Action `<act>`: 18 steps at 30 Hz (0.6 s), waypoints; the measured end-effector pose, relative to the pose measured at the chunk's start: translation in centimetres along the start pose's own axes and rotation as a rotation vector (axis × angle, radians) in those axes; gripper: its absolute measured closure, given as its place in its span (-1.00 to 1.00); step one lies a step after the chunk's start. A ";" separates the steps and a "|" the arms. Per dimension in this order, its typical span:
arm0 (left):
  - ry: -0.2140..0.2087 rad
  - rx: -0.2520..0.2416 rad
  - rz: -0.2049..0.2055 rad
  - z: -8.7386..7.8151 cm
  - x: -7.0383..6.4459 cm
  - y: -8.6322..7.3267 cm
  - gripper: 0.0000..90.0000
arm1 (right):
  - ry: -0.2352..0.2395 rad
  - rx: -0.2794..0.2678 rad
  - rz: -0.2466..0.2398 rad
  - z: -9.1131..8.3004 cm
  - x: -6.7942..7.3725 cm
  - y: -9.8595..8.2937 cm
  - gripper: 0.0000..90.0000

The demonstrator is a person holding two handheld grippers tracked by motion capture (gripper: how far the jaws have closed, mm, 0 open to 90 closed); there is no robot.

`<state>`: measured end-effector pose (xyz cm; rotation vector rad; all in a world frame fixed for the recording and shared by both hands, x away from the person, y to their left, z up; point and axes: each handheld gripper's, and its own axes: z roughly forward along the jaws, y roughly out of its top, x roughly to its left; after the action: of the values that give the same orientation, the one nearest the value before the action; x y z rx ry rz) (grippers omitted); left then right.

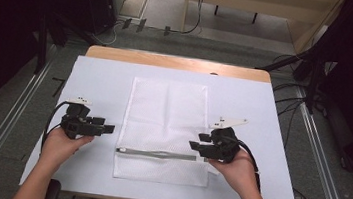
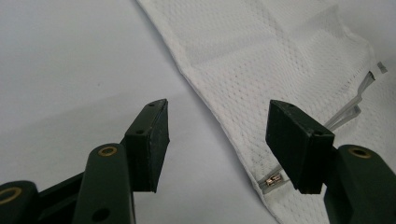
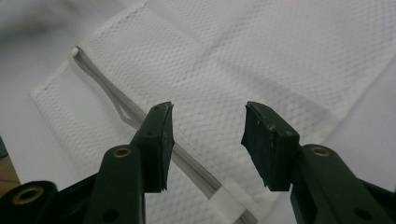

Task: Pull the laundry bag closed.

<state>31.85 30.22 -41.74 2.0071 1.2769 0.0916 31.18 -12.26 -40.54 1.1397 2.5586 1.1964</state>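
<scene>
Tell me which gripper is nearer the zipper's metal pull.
Left. The left gripper hovers open just off the mesh bag's edge beside the zipper pull. The right gripper, also open, sits over the zipper's far end.

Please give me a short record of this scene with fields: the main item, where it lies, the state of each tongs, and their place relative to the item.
item: white mesh bag with a zipper near its front edge
surface: flat on a white table cover
left tongs: open, beside the bag's left edge, holding nothing
right tongs: open, over the bag's right end of the zipper, holding nothing
zipper state: partly gaping in the middle
</scene>
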 end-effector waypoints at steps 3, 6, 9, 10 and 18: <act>0.001 0.001 0.000 0.0 0.2 0.0 -0.11 | 0.014 0.015 -0.009 0.6 0.6 0.3 0.22; 0.005 -0.006 -0.008 -0.1 0.3 0.0 -0.11 | 0.028 0.020 -0.014 1.0 1.2 0.6 0.26; 0.020 -0.006 -0.011 -0.1 0.3 -0.1 -0.11 | 0.045 0.019 -0.014 1.5 1.6 0.9 0.31; 0.024 -0.003 -0.006 -0.1 0.4 -0.1 -0.11 | 0.050 0.016 -0.016 1.6 1.8 1.0 0.34; 0.012 -0.010 -0.009 -0.2 0.5 -0.1 -0.11 | 0.084 0.022 -0.022 3.0 3.0 1.6 0.35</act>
<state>31.93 30.80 -41.85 1.9952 1.2910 0.1055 31.11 -7.69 -40.87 1.0856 2.6451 1.2398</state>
